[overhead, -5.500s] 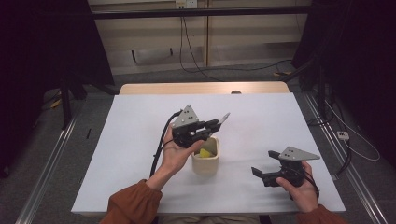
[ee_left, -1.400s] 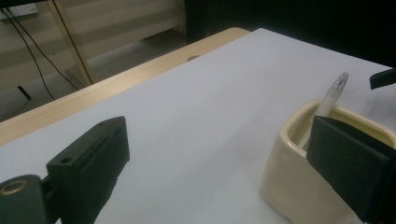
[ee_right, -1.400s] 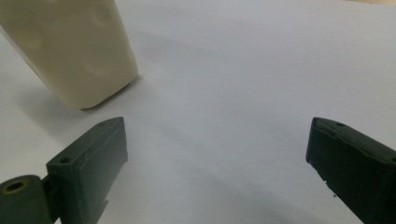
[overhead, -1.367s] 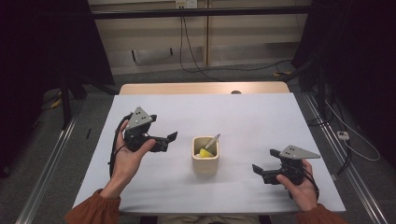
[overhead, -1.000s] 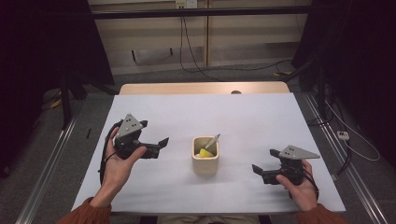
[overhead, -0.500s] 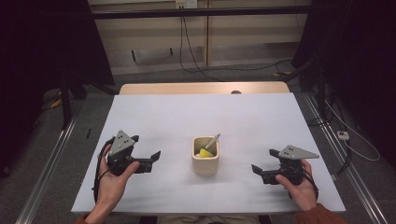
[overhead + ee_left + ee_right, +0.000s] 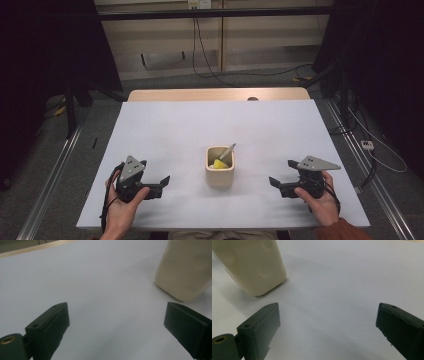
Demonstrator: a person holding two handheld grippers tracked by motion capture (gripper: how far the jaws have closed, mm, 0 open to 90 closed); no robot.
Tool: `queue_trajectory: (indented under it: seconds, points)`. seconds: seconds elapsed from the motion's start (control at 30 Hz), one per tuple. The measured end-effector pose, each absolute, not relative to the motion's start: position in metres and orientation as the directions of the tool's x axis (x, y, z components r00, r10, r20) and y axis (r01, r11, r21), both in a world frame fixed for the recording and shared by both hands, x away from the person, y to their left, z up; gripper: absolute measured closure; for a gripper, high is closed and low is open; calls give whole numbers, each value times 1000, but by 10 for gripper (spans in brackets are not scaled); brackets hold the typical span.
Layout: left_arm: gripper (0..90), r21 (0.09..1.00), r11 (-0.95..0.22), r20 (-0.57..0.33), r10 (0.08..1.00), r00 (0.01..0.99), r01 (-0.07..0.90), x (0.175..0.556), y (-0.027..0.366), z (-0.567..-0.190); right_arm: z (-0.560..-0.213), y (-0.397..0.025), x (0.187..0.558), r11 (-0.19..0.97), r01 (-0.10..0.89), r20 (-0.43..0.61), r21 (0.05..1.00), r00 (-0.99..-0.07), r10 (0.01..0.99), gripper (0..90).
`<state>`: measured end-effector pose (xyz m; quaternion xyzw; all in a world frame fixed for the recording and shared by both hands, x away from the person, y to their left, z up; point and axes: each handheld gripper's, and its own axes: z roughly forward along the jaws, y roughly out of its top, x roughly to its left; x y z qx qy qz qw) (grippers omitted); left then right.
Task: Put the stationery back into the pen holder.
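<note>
The cup stands upright near the middle of the table, and inside it there is a yellow piece and a grey stick that leans on the rim toward the far right. As these things already lie in the cup and no other loose thing is on the table, I judge that the putting-in work is finished, or very near to it; what is left seems to be only to rest the hands. The left tongs rest low at the near left of the table, with jaws wide open and nothing between them; in the left gripper view the cup is ahead and to the right, well apart from the jaws. The right tongs are at the near right, also wide open and empty, and point toward the cup. Nothing stands between either tongs and the cup. Behind the table there are cables on the floor, away from the work.
</note>
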<state>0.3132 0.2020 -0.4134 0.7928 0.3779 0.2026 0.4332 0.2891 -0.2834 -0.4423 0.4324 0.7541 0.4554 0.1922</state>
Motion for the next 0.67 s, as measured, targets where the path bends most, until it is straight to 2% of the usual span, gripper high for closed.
queue_trajectory:
  seconds: [0.23, 0.47, 0.67]
  points:
    - [62, 856, -328, 2, 775, 632, 400, 307, 204, -421, -442, -283, 289, 214, 478, 103, 852, -553, 827, 52]
    - [61, 847, -291, -35, 805, 592, 445, 311, 211, -428, -442, -283, 288, 215, 475, 100, 853, -555, 826, 52]
    - [59, 855, -290, -35, 795, 606, 431, 311, 210, -426, -443, -284, 289, 217, 482, 102, 849, -552, 828, 52]
